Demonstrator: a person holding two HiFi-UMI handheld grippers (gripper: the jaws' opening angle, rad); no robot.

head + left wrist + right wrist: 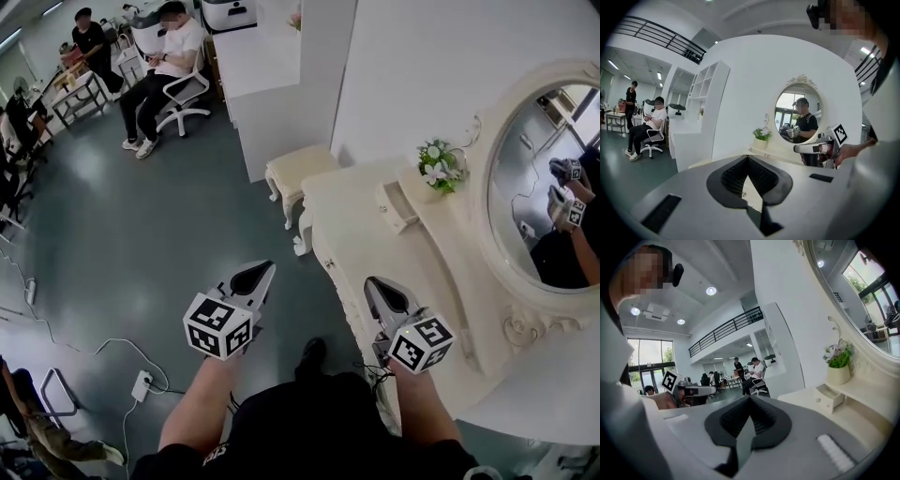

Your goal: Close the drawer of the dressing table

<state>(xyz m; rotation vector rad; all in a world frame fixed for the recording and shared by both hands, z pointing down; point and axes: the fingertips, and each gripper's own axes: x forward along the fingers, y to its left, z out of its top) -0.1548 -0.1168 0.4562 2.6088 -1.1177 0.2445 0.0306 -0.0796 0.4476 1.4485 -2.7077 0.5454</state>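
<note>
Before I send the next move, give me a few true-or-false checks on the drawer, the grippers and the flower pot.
The small drawer on the dressing table is open. True.
The left gripper grips the drawer. False: it is shut on nothing, off the table.
The right gripper is shut and empty. True.
The flower pot sits inside the drawer. False: it stands outside, beside it.

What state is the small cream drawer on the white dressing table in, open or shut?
Open: the small cream drawer juts forward from its housing, its hollow inside showing.
</note>
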